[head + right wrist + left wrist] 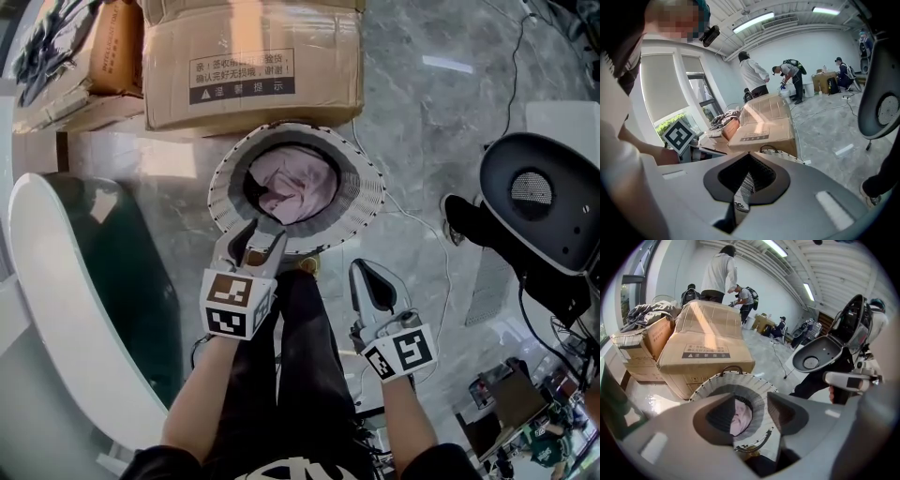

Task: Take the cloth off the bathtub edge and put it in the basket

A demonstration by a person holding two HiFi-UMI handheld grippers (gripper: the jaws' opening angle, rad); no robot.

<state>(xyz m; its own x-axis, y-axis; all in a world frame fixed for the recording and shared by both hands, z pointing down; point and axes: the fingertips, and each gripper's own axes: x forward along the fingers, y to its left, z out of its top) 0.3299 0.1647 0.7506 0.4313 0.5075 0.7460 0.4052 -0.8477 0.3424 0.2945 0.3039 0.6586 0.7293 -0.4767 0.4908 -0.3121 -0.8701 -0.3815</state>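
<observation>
Since the cloth lies in the basket, our left gripper hangs at its rim, jaws apart and empty, the right gripper closed. Withdrawing low, we might snag and tip it.

one basket, one pink cloth, two cardboard boxes, one bathtub. two grippers, a left gripper and a right gripper, with two jaws and one marker cube each.

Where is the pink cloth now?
In the head view, the pink cloth lies inside the white basket, between the cardboard box and the left tool.
</observation>
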